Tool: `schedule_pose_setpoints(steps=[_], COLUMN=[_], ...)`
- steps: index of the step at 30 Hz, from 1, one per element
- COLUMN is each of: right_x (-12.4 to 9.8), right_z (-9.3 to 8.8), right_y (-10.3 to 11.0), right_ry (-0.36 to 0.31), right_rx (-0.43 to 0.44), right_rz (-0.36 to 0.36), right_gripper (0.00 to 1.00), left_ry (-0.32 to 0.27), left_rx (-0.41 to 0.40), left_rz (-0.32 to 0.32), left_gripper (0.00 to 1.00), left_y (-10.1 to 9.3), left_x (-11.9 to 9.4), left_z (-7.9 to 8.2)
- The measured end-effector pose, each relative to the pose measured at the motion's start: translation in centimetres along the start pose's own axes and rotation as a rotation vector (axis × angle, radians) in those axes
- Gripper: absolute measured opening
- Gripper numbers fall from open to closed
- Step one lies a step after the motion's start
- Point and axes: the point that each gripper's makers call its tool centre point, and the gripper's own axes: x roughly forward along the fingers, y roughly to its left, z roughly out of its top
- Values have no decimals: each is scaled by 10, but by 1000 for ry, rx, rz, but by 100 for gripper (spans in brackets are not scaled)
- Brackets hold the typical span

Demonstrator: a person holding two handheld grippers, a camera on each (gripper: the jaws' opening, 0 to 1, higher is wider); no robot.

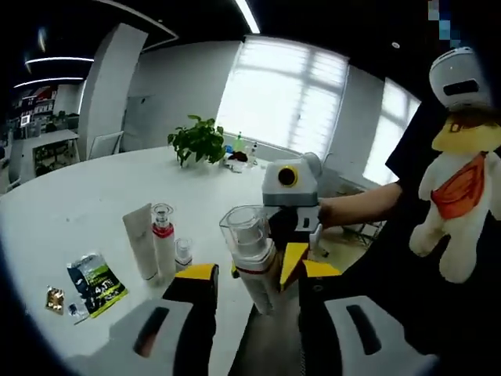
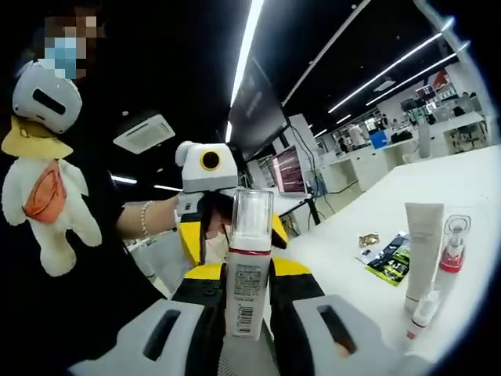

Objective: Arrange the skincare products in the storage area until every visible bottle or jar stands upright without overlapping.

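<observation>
A clear-capped pump bottle [image 2: 249, 266] is held in mid-air beside the white bench [image 1: 86, 196], clamped between the jaws of the right gripper [image 2: 249, 286] and the left gripper [image 1: 257, 274]. A white tube [image 1: 141, 241], a red-collared pump bottle [image 1: 163, 241] and a small bottle [image 1: 183, 252] are seen upright on the bench, sachets [image 1: 95, 283] nearby.

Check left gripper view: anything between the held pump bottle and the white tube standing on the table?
Yes. In the left gripper view, a red-collared bottle and a small clear-capped jar stand between the white tube and the pump bottle.
</observation>
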Motion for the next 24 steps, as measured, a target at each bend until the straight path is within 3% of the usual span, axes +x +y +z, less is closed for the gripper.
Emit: schedule_pose_setpoints(steps=[3,11,13,14,21,24], right_x=[4,12,15,15,17,19], right_z=[0,-6,-8,-9,-7,-15], right_y=[3,-1,-2,-5,-5,-5], right_ry=[17,46,64,77,35,71], right_rx=[-34,-60,-70,-85,-100,-113], right_rz=[13,-32,-60,-82,-175,-201], right_gripper=[20,19,20,20,22,22], left_ry=[13,33,68,75,1,-54], left_rx=[31,151,258,269,262,239], left_rz=[-11,-1,16,22,7,-14], left_gripper=[22,21,20,20,20,19], left_y=[3,0,0,0,5,2], left_x=[1,3,3,4,-6,-9], left_z=[0,4,1,0,4,12])
